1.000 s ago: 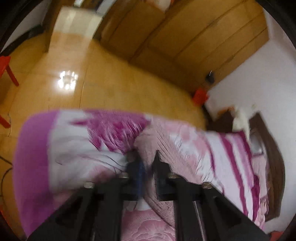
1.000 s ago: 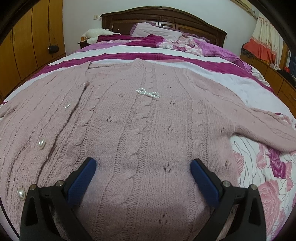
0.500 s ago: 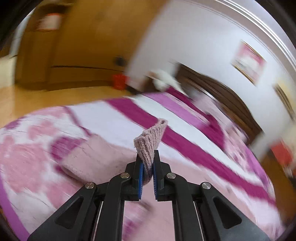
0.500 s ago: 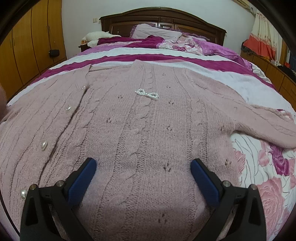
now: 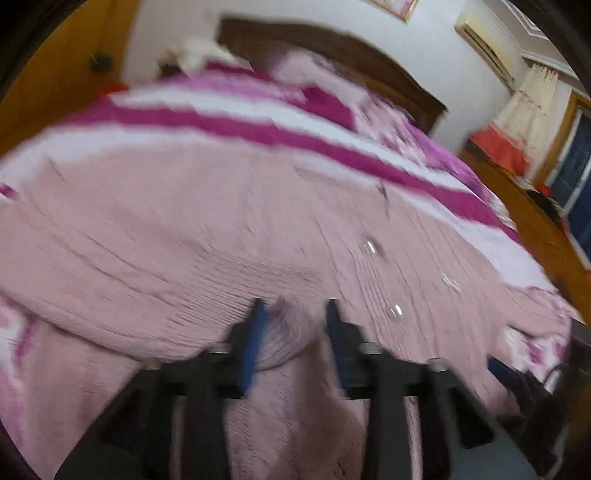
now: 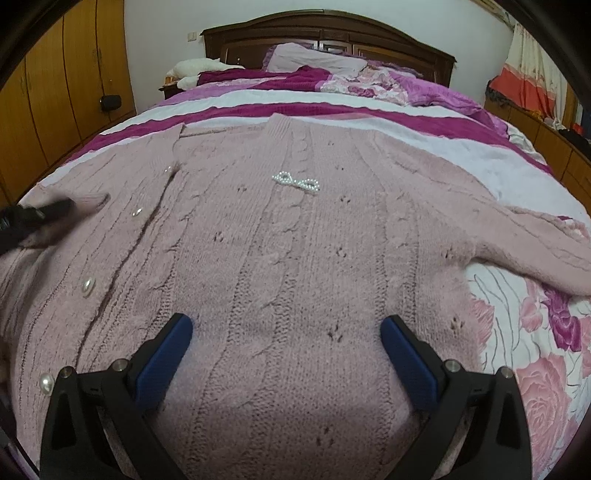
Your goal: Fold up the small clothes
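Jaws of the right gripper (image 6: 286,347) stand wide apart, nothing between the blue pads but the knit lying flat under them. Jaws of the left gripper (image 5: 293,332) are parted a little w/ a bunched fold of pink knit sitting between the pads; blur is heavy, so can't tell if the pads actually pinch it.

The pink cardigan (image 6: 295,258) lies spread flat on the bed (image 6: 369,110), front up, neck toward the far headboard. Right gripper sits at its near hem, about mid-body. One sleeve (image 6: 535,243) runs out to the right over the floral sheet. At the left edge of the right wrist view the left gripper (image 6: 33,218) shows as a dark blurred shape on the cardigan's left side, beside the folded-in sleeve end (image 6: 92,201). Pearl buttons (image 6: 88,286) run down the left front; a pearl bow (image 6: 295,181) sits on the chest cable.

Hard to read: the left wrist view is smeared by motion, buttons there only bright dashes. Cardigan's near hem is cut off behind the right gripper's frame.

Around: magenta-and-white striped bedspread (image 6: 332,99) beyond the neck, pillows (image 6: 314,59) and dark wood headboard (image 6: 332,33) far, wood wardrobe (image 6: 55,92) left, curtain (image 6: 528,70) far right.
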A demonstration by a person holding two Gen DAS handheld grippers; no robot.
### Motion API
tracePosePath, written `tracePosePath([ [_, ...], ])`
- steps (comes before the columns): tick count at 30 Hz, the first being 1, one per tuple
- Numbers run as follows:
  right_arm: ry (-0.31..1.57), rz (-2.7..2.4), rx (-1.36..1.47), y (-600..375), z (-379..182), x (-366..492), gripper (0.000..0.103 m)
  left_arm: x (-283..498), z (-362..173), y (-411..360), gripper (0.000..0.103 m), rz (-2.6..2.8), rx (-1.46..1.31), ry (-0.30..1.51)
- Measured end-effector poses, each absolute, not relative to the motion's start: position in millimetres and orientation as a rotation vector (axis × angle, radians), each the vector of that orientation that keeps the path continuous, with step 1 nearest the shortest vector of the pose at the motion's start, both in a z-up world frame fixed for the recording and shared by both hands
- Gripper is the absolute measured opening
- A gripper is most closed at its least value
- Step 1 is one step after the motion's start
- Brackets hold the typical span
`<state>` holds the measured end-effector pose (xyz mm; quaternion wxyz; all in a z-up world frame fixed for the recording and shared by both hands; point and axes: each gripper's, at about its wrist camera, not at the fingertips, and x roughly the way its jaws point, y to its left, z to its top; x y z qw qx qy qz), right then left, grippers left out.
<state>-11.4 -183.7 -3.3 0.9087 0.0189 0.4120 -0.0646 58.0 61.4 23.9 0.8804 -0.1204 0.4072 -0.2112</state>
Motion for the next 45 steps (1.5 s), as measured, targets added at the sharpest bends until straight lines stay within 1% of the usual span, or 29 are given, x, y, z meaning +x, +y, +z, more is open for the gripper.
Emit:
tracePosePath([
  [1, 0.854, -0.136, 0.033, -183, -3, -11, 0.103, 57, 25, 61, 0.017, -0.477, -0.308, 0.847],
  [2, 0.857, -0.142, 0.024, -181, -3, -11, 0.103, 56, 31, 68, 0.022, -0.521, -0.379, 0.848],
  [3, 0.856, -0.15, 0.013, -179, -3, -12, 0.103, 56, 39, 80, 0.023, -0.647, -0.519, 0.853],
  [4, 0.852, -0.159, 0.0, -177, -3, -13, 0.103, 55, 45, 87, 0.023, -0.726, -0.589, 0.842],
  [5, 0.849, -0.165, -0.013, -174, -3, -14, 0.102, 54, 52, 92, 0.023, -0.768, -0.628, 0.819],
  [6, 0.838, -0.159, -0.017, -174, 0, -17, 0.099, 51, 68, 102, 0.024, -0.75, -0.611, 0.766],
  [7, 0.815, -0.147, -0.007, -174, 3, -21, 0.085, 48, 77, 106, 0.024, -0.711, -0.567, 0.74],
  [8, 0.781, -0.152, 0.016, -175, 9, -28, 0.062, 47, 85, 109, 0.024, -0.664, -0.514, 0.726],
  [9, 0.746, -0.147, 0.039, -174, 18, -33, 0.051, 47, 93, 112, 0.024, -0.591, -0.436, 0.719],
  [10, 0.678, -0.11, 0.085, -170, 35, -39, 0.047, 47, 95, 114, 0.024, -0.55, -0.407, 0.721],
  [12, 0.595, -0.039, 0.163, -156, 61, -40, 0.047, 49, 95, 124, 0.024, -0.489, -0.428, 0.723],
  [13, 0.603, 0.021, 0.205, -145, 70, -32, 0.05, 53, 93, 130, 0.024, -0.48, -0.468, 0.724],
  [14, 0.658, 0.108, 0.253, -129, 73, -14, 0.057, 56, 91, 134, 0.024, -0.475, -0.513, 0.732],
  [15, 0.71, 0.163, 0.295, -117, 72, 4, 0.06, 59, 88, 138, 0.024, -0.472, -0.555, 0.747],
  [18, 0.841, 0.189, 0.322, -82, 53, 57, 0.06, 59, 83, 156, 0.024, -0.49, -0.643, 0.763],
  [21, 0.956, 0.158, 0.276, -50, 25, 95, 0.06, 54, 87, 169, 0.024, -0.475, -0.632, 0.758],
  [22, 0.965, 0.153, 0.272, -43, 21, 102, 0.05, 50, 90, 175, 0.024, -0.463, -0.623, 0.756],
  [23, 0.955, 0.141, 0.253, -37, 19, 107, 0.021, 51, 90, 180, 0.024, -0.459, -0.619, 0.755],
  [24, 0.953, 0.136, 0.233, -33, 17, 111, 0.009, 51, 93, 183, 0.024, -0.461, -0.616, 0.751],
  [26, 0.941, 0.145, 0.22, -31, 22, 114, 0.008, 54, 95, 184, 0.024, -0.457, -0.606, 0.742],
  [31, 0.759, 0.195, 0.115, -46, 71, 105, 0.008, 54, 98, 196, 0.024, -0.393, -0.571, 0.712],
  [34, 0.69, 0.167, 0.083, -74, 111, 103, 0.008, 60, 88, 200, 0.024, -0.375, -0.605, 0.746],
  [38, 0.652, 0.103, 0.098, -123, 142, 101, 0.008, 67, 79, 204, 0.024, -0.357, -0.637, 0.767],
  [42, 0.647, 0.009, 0.129, -183, 151, 87, 0.008, 70, 72, 207, 0.024, -0.319, -0.622, 0.772],
  [45, 0.66, -0.061, 0.207, -233, 138, 77, 0.008, 73, 69, 205, 0.024, -0.303, -0.619, 0.777],
])
